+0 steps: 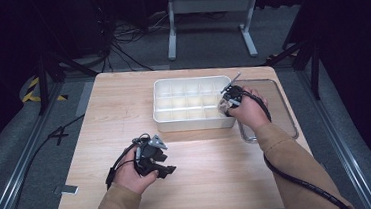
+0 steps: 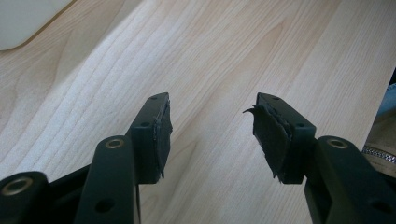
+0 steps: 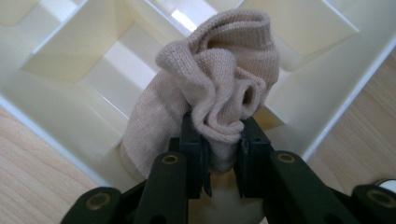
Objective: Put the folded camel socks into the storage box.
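A white divided box [image 1: 160, 115] stands at the table's middle. My right gripper [image 1: 226, 105] is at the box's near right corner, shut on a bunched beige knitted cloth [image 3: 219, 84]. In the right gripper view the cloth [image 1: 222, 108] hangs over a corner compartment of the box [image 3: 60, 116], its lower end down inside. My left gripper [image 1: 164, 169] rests low over the bare wood near the table's front, left of centre. In the left gripper view its jaws stand open around nothing, worn black pads [image 2: 268, 135] facing each other.
A clear lid or tray [image 1: 279, 109] lies flat on the table, right of the box. The wooden table [image 1: 209, 178] has bare surface in front of the box. Cables and a white stand sit on the floor beyond the far edge.
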`<state>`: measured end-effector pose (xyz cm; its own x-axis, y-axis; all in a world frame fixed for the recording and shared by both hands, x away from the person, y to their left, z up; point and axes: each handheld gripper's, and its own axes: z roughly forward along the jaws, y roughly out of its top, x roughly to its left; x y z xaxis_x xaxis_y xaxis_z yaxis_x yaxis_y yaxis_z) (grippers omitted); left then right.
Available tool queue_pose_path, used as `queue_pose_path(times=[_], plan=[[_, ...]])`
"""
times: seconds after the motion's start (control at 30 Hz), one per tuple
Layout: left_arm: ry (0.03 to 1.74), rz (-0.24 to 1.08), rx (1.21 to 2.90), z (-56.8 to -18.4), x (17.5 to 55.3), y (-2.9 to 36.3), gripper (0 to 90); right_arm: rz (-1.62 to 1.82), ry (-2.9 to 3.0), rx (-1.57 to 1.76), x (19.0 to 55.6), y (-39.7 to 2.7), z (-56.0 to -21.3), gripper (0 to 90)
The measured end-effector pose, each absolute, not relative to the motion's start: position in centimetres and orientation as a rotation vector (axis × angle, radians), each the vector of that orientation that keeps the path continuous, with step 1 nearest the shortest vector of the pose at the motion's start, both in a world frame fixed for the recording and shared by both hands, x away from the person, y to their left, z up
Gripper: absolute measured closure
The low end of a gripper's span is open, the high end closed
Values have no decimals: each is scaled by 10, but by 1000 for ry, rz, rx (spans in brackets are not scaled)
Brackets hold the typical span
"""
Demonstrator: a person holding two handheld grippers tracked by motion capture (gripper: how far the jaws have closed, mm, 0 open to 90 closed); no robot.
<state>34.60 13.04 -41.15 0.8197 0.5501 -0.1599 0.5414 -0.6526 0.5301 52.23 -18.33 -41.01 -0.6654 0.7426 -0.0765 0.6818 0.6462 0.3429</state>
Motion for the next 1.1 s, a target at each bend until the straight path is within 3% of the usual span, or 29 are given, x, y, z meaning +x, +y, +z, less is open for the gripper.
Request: queue_pose_path(times=[0.2,0.33,0.37,0.6,0.63,0.67,0.7,0.73,0.9,1.1], plan=[[800,17,2419,-411,346,132,472,448,2665,1151,522,-184,-408,722],[799,17,2420,-411,346,132,472,489,2650,1153,521,-185,-400,616],[801,18,2420,-411,346,131,472,505,2636,1132,521,-184,-393,546],[803,16,2422,-411,346,132,470,603,2587,1128,527,-179,-387,484],[800,15,2422,-411,346,132,470,600,2588,1127,528,-178,-389,506],[805,18,2417,-412,347,133,470,579,2593,1117,530,-178,-393,608],[805,18,2417,-412,347,133,469,579,2593,1117,530,-178,-393,608],[803,14,2417,-413,347,134,469,569,2608,1106,531,-179,-395,693],[802,11,2418,-413,347,134,469,526,2654,1104,530,-179,-400,764],[803,12,2426,-413,347,132,469,444,2703,1115,533,-177,-421,776]])
